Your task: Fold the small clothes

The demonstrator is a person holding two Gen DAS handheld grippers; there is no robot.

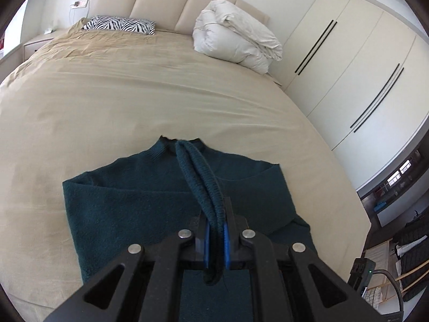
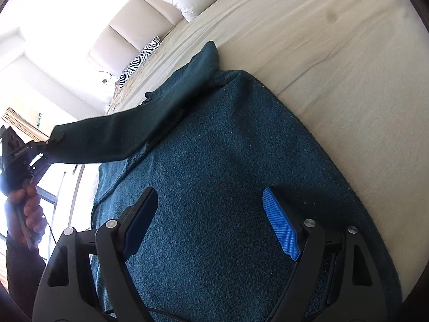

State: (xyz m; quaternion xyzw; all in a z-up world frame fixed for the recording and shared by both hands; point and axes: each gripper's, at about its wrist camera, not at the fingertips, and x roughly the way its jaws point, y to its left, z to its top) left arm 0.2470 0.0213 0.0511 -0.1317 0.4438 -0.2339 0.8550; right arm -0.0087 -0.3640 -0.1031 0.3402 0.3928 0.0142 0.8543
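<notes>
A dark teal knit sweater (image 1: 139, 209) lies on the beige bed, collar toward the headboard. My left gripper (image 1: 215, 237) is shut on the ribbed cuff of its sleeve (image 1: 203, 185) and holds the sleeve lifted over the sweater body. In the right wrist view the left gripper (image 2: 40, 145) shows at the far left, with the sleeve (image 2: 112, 139) stretched from it to the shoulder. My right gripper (image 2: 211, 222) is open and empty, close above the sweater body (image 2: 214, 161), its blue pads (image 2: 280, 222) wide apart.
The beige bed sheet (image 1: 134, 94) spreads wide around the sweater. A folded white duvet (image 1: 236, 32) and a zebra pillow (image 1: 120, 24) lie by the headboard. White wardrobe doors (image 1: 362, 67) stand on the right. A rack with dark clothes (image 1: 410, 255) is at lower right.
</notes>
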